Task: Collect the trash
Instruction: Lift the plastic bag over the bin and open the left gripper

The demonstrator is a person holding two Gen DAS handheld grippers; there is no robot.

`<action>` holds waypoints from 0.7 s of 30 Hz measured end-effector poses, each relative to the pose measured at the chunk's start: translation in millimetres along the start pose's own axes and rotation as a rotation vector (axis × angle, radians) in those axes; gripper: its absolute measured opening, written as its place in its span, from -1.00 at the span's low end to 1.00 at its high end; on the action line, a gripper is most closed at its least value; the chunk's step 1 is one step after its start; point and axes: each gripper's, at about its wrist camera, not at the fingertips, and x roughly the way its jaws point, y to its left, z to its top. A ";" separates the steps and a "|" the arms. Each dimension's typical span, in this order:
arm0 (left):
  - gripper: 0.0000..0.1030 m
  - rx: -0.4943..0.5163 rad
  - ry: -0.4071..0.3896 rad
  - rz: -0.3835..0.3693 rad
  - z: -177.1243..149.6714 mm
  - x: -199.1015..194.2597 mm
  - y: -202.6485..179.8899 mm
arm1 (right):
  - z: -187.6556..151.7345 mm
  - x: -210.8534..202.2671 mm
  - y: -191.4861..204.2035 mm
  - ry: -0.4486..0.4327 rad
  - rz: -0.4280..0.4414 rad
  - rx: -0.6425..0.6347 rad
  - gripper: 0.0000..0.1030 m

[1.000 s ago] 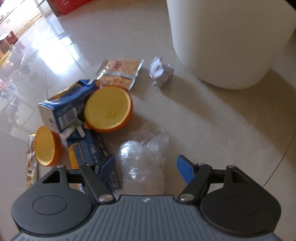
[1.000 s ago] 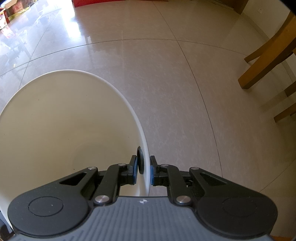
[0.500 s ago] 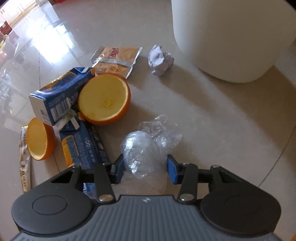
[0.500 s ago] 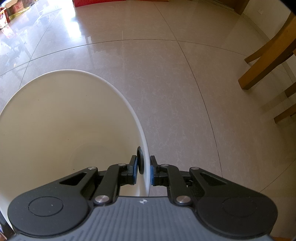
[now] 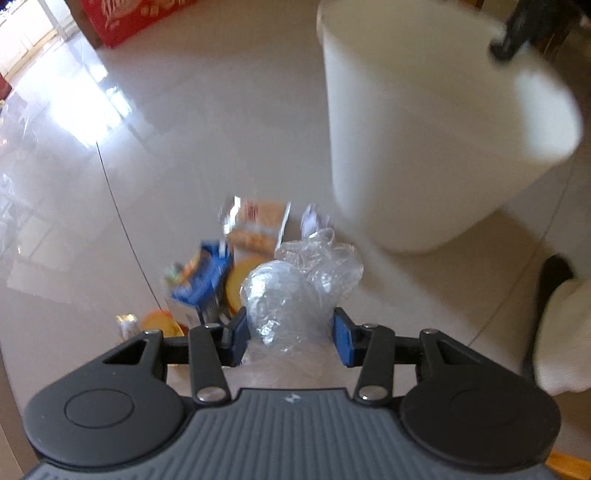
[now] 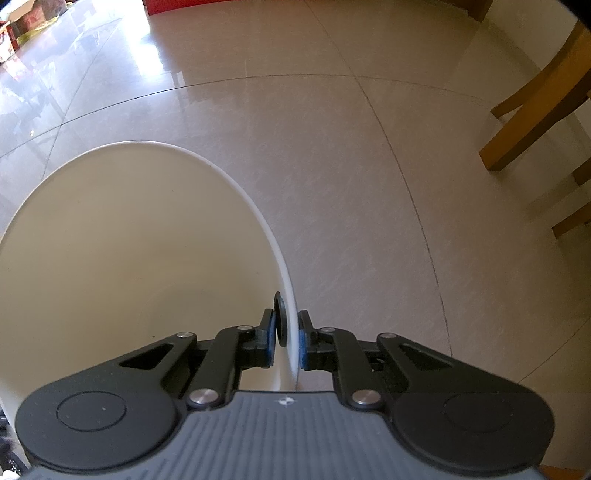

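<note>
The left hand-held gripper (image 5: pixel 289 338) has its blue pads pressed on a crumpled clear plastic bag (image 5: pixel 291 291), jaws partly closed around it, the bag raised clear of the tiled floor (image 5: pixel 207 129); the jaws closed further within the last second and now stand steady on the plastic. Below and beyond the bag, the rest of the litter lies blurred on the floor: a blue carton (image 5: pixel 203 284), an orange half (image 5: pixel 238 282) just right of it, a second orange half (image 5: pixel 160 323) nearer and to the left, a snack wrapper (image 5: pixel 258 221) farther off, and a white paper ball (image 5: pixel 314 219) to the wrapper's right, close by the bin. The white bin (image 5: pixel 424 140) stands to the far right of the litter; a sleeve (image 5: pixel 565 336) shows at the right edge, and a red box (image 5: pixel 129 14) sits far off at the top left. The right hand-held gripper (image 6: pixel 287 345) is nearly closed, clamped on the bin's rim (image 6: pixel 290 295), one pad inside the wall and one outside; wooden furniture legs (image 6: pixel 532 107) stand on the floor to the far right.
</note>
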 end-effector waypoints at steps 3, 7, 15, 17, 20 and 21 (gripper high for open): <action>-0.12 0.018 -0.057 -0.035 23.8 -43.5 -1.3 | 0.3 -0.8 0.9 0.009 0.000 -0.004 -0.73; -0.11 0.006 -0.145 -0.076 56.1 -85.0 -10.3 | -0.5 -2.5 -0.7 0.010 0.009 0.001 -0.76; -0.11 -0.037 -0.245 -0.210 103.0 -97.5 -33.7 | -5.1 -8.0 2.6 -0.006 0.006 -0.006 -0.79; -0.11 -0.061 -0.244 -0.254 109.0 -98.1 -36.8 | -6.3 -8.9 4.4 -0.004 0.001 -0.015 -0.79; -0.11 -0.080 -0.224 -0.298 116.9 -96.4 -43.0 | -7.0 -10.2 7.2 -0.001 -0.005 -0.021 -0.79; -0.11 -0.074 -0.226 -0.299 118.9 -98.1 -46.7 | -6.4 -10.9 7.8 -0.002 -0.006 -0.021 -0.78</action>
